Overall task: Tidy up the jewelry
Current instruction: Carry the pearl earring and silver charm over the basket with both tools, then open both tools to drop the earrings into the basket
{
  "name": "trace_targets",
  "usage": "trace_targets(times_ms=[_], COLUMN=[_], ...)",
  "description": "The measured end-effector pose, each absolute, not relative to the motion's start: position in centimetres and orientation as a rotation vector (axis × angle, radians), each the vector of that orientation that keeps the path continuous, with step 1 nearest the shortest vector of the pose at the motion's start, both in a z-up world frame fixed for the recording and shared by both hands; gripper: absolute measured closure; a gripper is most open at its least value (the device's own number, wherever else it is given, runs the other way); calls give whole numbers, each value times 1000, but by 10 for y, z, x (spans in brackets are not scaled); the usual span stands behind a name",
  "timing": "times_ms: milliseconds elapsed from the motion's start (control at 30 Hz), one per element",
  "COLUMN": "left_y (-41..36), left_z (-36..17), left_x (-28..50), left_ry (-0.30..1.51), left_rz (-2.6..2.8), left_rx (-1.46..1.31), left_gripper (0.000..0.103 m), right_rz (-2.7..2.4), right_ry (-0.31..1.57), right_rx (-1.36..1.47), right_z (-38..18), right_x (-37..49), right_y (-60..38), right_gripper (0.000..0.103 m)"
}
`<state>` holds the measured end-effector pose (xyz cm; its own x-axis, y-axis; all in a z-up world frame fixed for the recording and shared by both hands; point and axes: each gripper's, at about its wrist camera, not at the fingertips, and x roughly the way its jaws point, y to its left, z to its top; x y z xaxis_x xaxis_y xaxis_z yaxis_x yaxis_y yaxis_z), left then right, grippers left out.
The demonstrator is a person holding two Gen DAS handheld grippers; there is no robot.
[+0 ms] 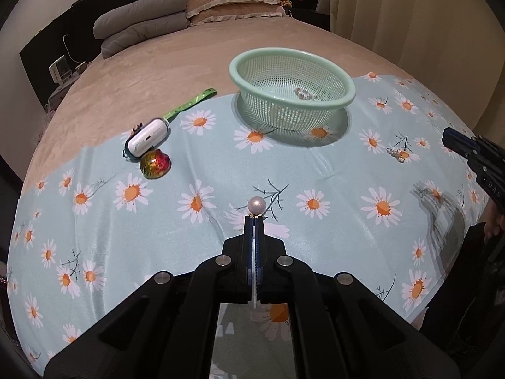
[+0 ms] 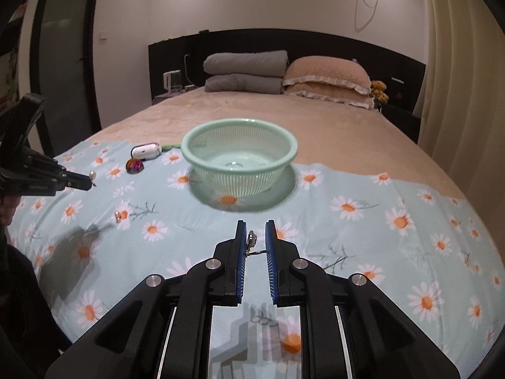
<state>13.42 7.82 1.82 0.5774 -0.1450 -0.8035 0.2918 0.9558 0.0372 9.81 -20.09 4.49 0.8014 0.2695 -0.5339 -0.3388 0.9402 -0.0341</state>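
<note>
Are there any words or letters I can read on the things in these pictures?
"DAS": white letters on the black right tool, cut off at the picture's edge.
White oblong plastic case: grey print, too blurred to read.
Black left tool: pale print on its side, too blurred to read.

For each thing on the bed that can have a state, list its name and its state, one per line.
Left gripper: shut on a pearl earring, lifted.
Right gripper: shut on a silver earring.
Basket: upright, bracelet inside.
White case: closed, lying flat.
</note>
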Motion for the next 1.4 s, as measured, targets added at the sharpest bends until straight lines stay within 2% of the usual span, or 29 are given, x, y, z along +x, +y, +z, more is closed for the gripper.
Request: trace_targets(times_ms=[300,467,800,1167,1200,1233,1267,1300,1333,1367,1400], left_y=[67,56,22,10,11,13,16,19,22,26,30], left_z=[69,84,47,13,14,15,17,21,24,28,32], left_x=[179,221,299,324,322,320,317,315,311,307,303], left_ry=[845,822,873,928,922,915,903,885,865,854,847], left_rz=[-279,-303,-397,-426,-438,-433,-418,-402,-390,-386,-381], left_rx=[193,206,211,207,198,194,198,203,204,201,199], left_gripper=[101,101,101,99,91,71,61,43,36,35,29], right_rz=[287,322,390,387,374,361,360,352,338,330,318], right_ry=[389,359,456,559,565,569,577,577,572,567,560], right_rx=[-204,-201,-206,-179,-176,-169,-158,-146,-135,-128,-124], right_z=[122,140,99,54,53,52,51,51,52,53,55], right_x=[140,178,256,289,290,291,292,293,292,291,289], right_y=[-206,-195,-154,-150,-151,-154,-158,-161,-164,-166,-168], right_gripper=[91,91,91,90,90,88,79,71,52,39,35])
